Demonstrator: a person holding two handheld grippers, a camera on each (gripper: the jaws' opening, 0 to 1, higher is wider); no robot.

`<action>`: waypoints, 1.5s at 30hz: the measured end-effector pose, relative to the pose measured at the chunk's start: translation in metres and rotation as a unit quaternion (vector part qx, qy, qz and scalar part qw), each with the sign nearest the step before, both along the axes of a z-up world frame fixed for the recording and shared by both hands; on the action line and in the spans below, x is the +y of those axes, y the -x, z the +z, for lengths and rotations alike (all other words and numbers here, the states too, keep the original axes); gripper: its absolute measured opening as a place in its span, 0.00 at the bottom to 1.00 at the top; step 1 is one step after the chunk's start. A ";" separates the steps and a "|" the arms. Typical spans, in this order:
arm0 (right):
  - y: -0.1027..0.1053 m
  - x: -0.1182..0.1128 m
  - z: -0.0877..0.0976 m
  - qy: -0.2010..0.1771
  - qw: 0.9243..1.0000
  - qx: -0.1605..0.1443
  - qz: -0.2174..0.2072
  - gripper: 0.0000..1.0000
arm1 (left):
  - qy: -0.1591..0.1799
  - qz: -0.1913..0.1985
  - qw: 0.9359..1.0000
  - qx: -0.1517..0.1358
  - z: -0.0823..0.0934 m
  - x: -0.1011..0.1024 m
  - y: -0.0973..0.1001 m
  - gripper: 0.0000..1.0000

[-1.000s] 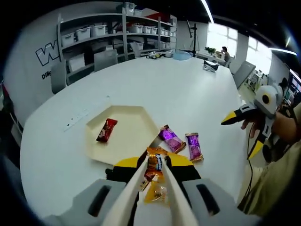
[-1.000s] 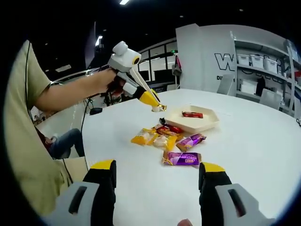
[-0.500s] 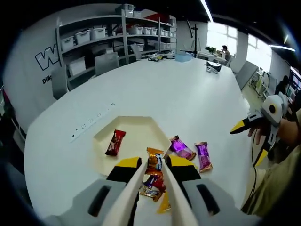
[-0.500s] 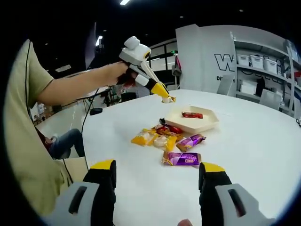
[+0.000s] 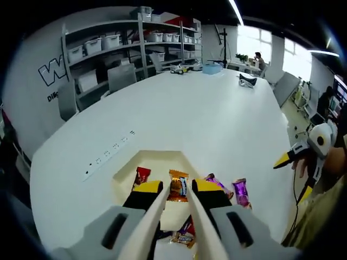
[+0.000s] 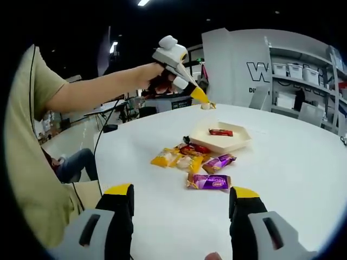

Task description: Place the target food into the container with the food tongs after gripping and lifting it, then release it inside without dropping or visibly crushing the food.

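The orange-wrapped snack (image 5: 178, 185) is pinched between the tips of your left hand-held gripper (image 5: 177, 190), lifted off the surface (image 5: 206, 108) and hanging over the near edge of the cream tray (image 5: 122, 174), where a red-wrapped bar (image 5: 142, 176) already lies. You hold it high so it clears the tray's rim on the way in; from here the job looks like carrying it a little further over the tray, lowering it and easing the jaws apart. Your grip looks light, and the wrapper is not visibly squashed. The remaining snacks, including the purple packets (image 6: 210, 182), sit in a loose pile on the surface just beside the tray. Your right hand-held gripper (image 6: 181, 208) is spread wide and empty, held back near you, well apart from the pile.
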State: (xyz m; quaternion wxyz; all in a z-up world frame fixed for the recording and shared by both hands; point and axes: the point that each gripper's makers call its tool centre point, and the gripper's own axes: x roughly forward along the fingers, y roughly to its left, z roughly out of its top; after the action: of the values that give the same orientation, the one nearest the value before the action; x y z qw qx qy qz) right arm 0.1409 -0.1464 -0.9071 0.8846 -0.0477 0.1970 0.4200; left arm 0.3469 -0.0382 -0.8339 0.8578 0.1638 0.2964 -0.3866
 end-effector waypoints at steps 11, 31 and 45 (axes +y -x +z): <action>-0.001 -0.003 -0.001 0.002 1.000 0.002 -0.005 0.70 | 0.002 -0.006 1.000 -0.004 0.010 -0.024 -0.029 0.19; -0.001 -0.012 -0.003 0.005 1.000 0.004 -0.013 0.70 | -0.009 0.012 1.000 0.025 -0.017 -0.030 -0.056 0.20; -0.002 -0.015 -0.004 0.006 1.000 0.005 -0.016 0.70 | -0.011 0.016 1.000 0.024 -0.019 -0.026 -0.060 0.21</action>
State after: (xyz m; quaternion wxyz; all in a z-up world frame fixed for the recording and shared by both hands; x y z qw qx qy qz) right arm 0.1429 -0.1616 -0.9113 0.8900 -0.0475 0.2050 0.4045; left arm 0.4066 -0.0643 -0.8531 0.8546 0.1593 0.3242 -0.3732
